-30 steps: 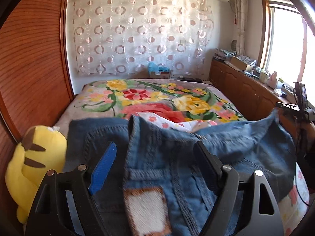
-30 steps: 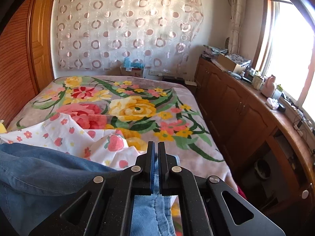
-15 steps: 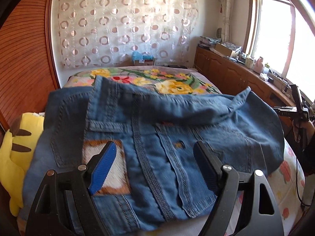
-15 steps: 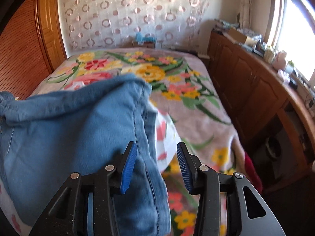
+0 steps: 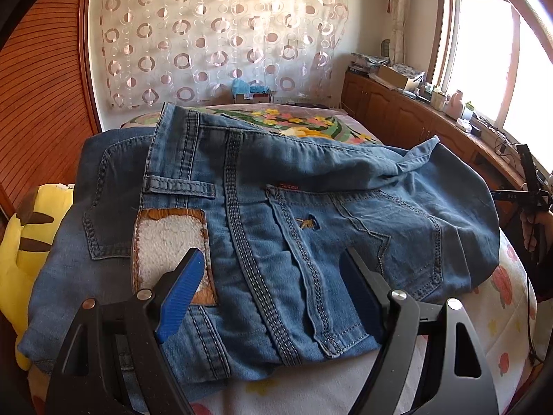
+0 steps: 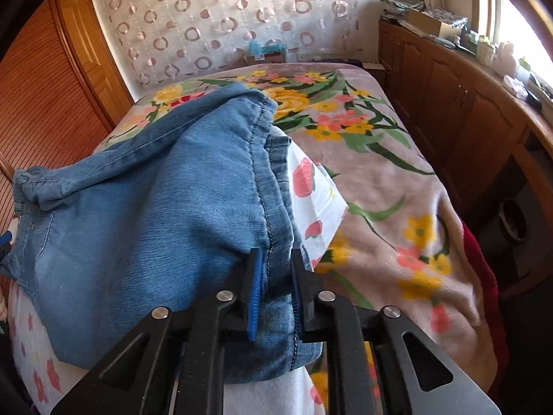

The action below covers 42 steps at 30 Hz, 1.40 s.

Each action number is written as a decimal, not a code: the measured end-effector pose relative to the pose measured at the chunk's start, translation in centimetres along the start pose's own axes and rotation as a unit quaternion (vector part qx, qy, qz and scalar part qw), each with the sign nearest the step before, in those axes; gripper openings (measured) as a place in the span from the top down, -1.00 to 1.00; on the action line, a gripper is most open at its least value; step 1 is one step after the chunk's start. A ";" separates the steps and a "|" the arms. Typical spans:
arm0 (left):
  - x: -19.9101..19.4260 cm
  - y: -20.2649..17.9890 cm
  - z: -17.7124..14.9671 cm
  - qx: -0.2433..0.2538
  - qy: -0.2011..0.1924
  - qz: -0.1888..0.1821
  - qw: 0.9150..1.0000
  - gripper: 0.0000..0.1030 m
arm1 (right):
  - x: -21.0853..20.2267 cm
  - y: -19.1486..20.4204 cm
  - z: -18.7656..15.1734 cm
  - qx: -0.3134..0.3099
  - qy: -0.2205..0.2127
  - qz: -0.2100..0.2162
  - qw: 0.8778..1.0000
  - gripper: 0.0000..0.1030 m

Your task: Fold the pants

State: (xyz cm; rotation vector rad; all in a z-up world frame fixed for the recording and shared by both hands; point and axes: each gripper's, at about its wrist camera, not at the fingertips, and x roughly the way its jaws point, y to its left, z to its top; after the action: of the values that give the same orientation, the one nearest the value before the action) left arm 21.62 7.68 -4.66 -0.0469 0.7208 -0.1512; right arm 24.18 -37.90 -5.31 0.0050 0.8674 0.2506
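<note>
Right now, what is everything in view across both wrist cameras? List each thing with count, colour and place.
jeans: one, blue denim, folded on the near end of the bed, back pockets up
sheet: one, white with red flowers, under the jeans
blanket: one, pinkish with yellow and red flowers, over the bed beyond the jeans
plush toy: one, yellow with brown marks, left of the jeans
curtain: one, sheer with ring pattern, far wall
cabinets: one row, brown wood, right side under the window, small items on top
box: one, blue item on it, past the bed's far end
left gripper: black, blue pads, open above the jeans
right gripper: black, blue pad, closed on the jeans' edge
</note>
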 end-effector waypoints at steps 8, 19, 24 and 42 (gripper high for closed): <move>-1.1 0.4 -0.4 -0.002 -0.009 0.009 1.000 -0.58 | -5.0 -2.3 -1.2 0.024 -0.071 -0.011 0.997 0.84; -1.6 0.8 -0.9 -0.008 -0.008 0.019 1.000 -0.58 | -1.6 -2.6 -4.0 0.049 -0.038 -0.024 0.998 0.61; -2.2 1.3 -1.5 -0.013 -0.007 0.026 1.000 -0.58 | -0.2 -3.1 -3.8 0.081 -0.014 -0.031 0.996 0.06; -2.6 1.9 -2.5 -0.025 -0.001 0.039 0.999 -0.58 | -0.1 -4.5 -3.6 0.141 0.010 0.065 0.988 0.61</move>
State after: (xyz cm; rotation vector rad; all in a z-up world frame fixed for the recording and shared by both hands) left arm 18.29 10.00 -5.02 -0.0664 0.7229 -0.0586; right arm 22.30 -42.64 -8.04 0.3235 0.9187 0.2496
